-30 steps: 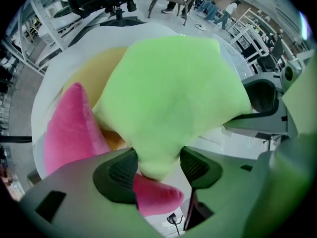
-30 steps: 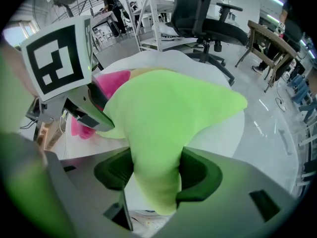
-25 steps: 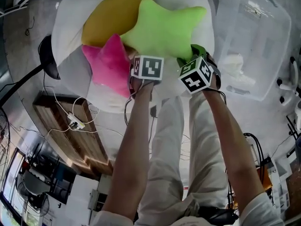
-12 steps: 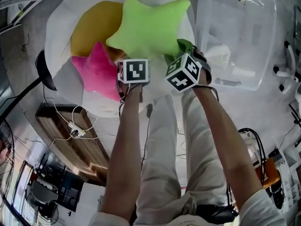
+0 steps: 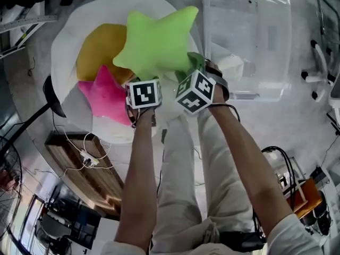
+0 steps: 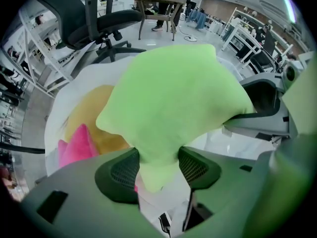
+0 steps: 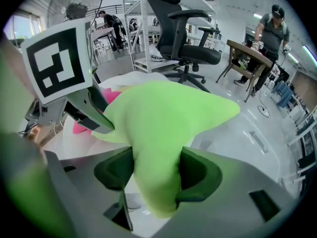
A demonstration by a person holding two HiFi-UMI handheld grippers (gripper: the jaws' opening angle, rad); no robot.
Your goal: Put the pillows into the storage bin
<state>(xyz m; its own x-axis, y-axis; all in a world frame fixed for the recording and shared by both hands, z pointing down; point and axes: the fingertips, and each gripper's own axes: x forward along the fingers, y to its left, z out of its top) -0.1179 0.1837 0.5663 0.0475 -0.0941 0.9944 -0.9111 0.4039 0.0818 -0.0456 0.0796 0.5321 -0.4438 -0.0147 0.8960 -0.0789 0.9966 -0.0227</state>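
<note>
A lime-green star pillow [image 5: 156,44] hangs lifted above the white beanbag [image 5: 69,36], held by two of its points. My left gripper [image 6: 157,168] is shut on one point of the green pillow [image 6: 173,103], and my right gripper [image 7: 154,175] is shut on another point of that pillow [image 7: 163,118]. A pink star pillow [image 5: 106,94] and a yellow pillow [image 5: 98,49] lie on the beanbag below it. The clear plastic storage bin [image 5: 249,41] stands to the right of the beanbag, its lid off.
A black lamp or stand base [image 5: 53,92] sits at the beanbag's left edge. A wooden board [image 5: 87,161] with cables lies on the floor lower left. Office chairs [image 7: 183,29] and a wooden chair [image 6: 158,6] stand beyond, and a person [image 7: 270,29] is at a table.
Both grippers have risen with the green pillow, lifting it off the other pillows and carrying it toward the bin. The pink and yellow pillows stay on the beanbag.
</note>
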